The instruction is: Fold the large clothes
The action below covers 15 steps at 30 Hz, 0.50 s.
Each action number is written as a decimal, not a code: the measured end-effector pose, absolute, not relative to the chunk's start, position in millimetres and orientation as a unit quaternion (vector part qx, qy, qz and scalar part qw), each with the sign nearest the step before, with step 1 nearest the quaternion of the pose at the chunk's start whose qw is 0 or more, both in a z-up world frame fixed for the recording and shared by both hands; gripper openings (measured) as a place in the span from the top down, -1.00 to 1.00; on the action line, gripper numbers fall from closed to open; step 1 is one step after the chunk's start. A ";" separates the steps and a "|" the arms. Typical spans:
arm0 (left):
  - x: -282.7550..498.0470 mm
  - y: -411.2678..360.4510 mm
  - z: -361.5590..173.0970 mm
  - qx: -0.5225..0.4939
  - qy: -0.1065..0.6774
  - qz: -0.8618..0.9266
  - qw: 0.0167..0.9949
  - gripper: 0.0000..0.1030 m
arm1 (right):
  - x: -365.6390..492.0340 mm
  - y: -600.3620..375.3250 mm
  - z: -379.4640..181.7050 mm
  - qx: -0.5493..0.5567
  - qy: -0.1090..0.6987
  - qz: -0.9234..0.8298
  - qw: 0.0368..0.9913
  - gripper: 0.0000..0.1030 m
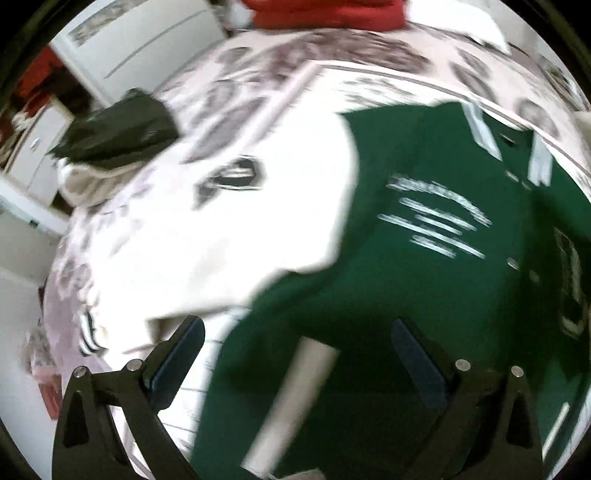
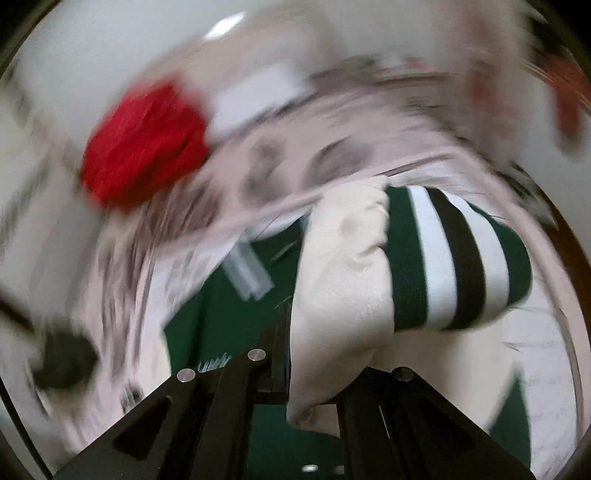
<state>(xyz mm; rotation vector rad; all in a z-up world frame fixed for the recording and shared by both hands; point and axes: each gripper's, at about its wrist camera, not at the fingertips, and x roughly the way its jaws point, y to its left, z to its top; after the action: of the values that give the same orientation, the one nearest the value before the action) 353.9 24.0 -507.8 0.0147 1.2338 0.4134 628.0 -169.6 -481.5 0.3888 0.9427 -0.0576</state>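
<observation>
Currently the green jacket (image 1: 424, 229) lies front-up on a bed, its cream sleeve (image 2: 343, 266) lifted off the body. The right hand-held gripper (image 2: 314, 369) is clenched on that sleeve just short of the striped cuff (image 2: 458, 258), a grip that likely serves to carry the sleeve across the chest for the fold. The left hand-held gripper (image 1: 297, 354) hangs released above the green hem, empty. The bed carries a floral bedspread (image 1: 258, 74); red fabric (image 1: 325, 13), a dark bundle (image 1: 118, 129) and white cabinets (image 1: 140, 40) lie beyond.

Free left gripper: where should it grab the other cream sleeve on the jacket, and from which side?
Judging by the left wrist view, take the cream sleeve near its striped cuff, lower left. Come from above with the open left gripper: the sleeve lies flat on the bedspread, so pinch the edge.
</observation>
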 end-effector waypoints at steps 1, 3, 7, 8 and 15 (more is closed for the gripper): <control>352.4 37.1 -508.7 0.005 0.571 0.205 0.795 -1.00 | 641.3 -135.6 -497.7 0.166 0.469 0.000 0.867 0.94; 348.9 59.7 -515.2 0.006 0.570 0.229 0.789 -1.00 | 650.3 -76.9 -533.4 0.115 0.509 0.038 0.852 0.94; 344.1 89.8 -536.5 -0.004 0.588 0.247 0.770 -1.00 | 659.8 8.2 -610.5 0.022 0.594 0.091 0.799 0.90; 342.7 94.7 -540.3 -0.008 0.592 0.247 0.767 -1.00 | 661.7 13.8 -623.2 0.022 0.612 0.098 0.784 0.75; 341.4 85.6 -540.9 -0.035 0.602 0.231 0.763 -1.00 | 616.4 -92.8 -607.1 0.223 0.623 0.122 0.740 -0.27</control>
<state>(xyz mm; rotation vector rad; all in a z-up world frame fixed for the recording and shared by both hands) 341.4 85.6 -540.9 -0.0763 1.3101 0.5032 616.4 -92.8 -607.1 0.4885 1.3658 0.2681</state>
